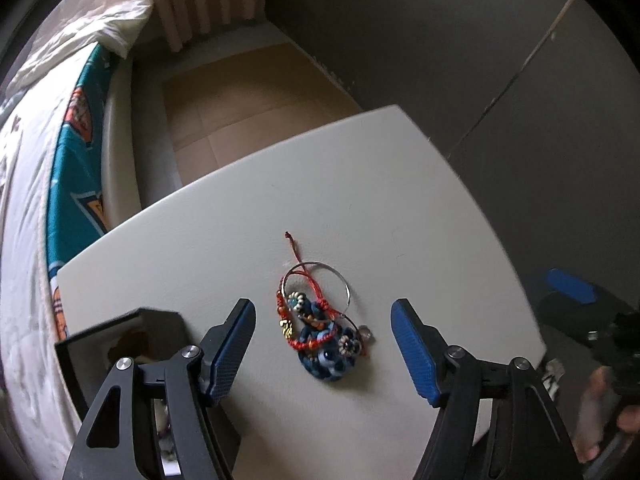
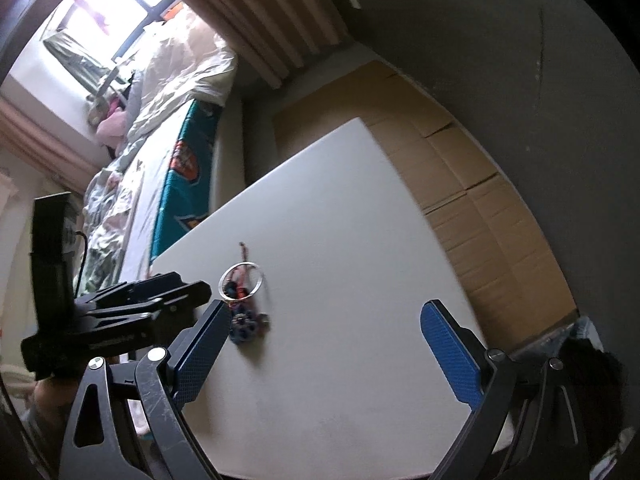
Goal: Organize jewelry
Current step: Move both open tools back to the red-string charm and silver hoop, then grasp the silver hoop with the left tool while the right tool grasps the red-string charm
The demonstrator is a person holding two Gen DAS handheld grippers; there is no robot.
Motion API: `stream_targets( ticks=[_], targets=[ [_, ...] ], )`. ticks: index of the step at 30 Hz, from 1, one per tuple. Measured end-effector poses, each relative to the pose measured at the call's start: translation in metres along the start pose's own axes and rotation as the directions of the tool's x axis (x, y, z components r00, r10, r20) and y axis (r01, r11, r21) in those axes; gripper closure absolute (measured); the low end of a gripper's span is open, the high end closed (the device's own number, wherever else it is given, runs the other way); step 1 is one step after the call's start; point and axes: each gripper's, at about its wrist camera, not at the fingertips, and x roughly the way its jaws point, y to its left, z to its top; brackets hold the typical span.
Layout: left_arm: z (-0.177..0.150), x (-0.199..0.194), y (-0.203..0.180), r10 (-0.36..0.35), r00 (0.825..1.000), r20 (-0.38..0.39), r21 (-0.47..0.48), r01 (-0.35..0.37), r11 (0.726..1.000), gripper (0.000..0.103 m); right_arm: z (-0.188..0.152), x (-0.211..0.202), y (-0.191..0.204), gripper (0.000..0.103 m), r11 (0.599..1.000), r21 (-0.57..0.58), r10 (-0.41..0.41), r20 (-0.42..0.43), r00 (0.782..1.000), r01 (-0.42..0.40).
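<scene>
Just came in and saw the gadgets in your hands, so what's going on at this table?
A person holds a two-finger gripper in each hand above a white table. A tangle of jewelry, with red cord bracelets, a silver bangle and blue beaded pieces, lies loose on it. The left gripper hangs over the pile, jaws open either side, not touching. The right gripper is open and empty, off to one side. A black box sits by the table's edge. Nothing is sorted yet.

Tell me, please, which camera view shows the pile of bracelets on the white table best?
The left wrist view. There the pile of bracelets lies close and centred, so the red cords, beads and silver ring can be told apart. In the right wrist view the same pile is small and far to the left, near one of the gripper's fingers, with little detail.
</scene>
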Motion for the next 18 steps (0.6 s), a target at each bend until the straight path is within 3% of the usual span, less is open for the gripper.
stream_targets(
  ticks=[6,16,18],
  targets=[
    [0.007,0.026,-0.009,0.034,0.998,-0.057,0.036,-0.032,0.999,0.032,-0.005,0.002,-0.020,0.006,0.999,0.036,-0.026,-0.010,1.000,0.026],
    [0.010,0.052,-0.019,0.150,0.984,-0.091,0.118,-0.139,0.983,0.032,-0.005,-0.009,-0.030,0.006,0.997,0.056,-0.055,0.008,0.998,0.054],
    [0.009,0.055,-0.021,0.191,0.978,-0.081,0.141,-0.179,0.974,0.042,-0.005,-0.010,-0.031,0.006,0.997,0.059,-0.059,0.009,0.998,0.059]
  ],
)
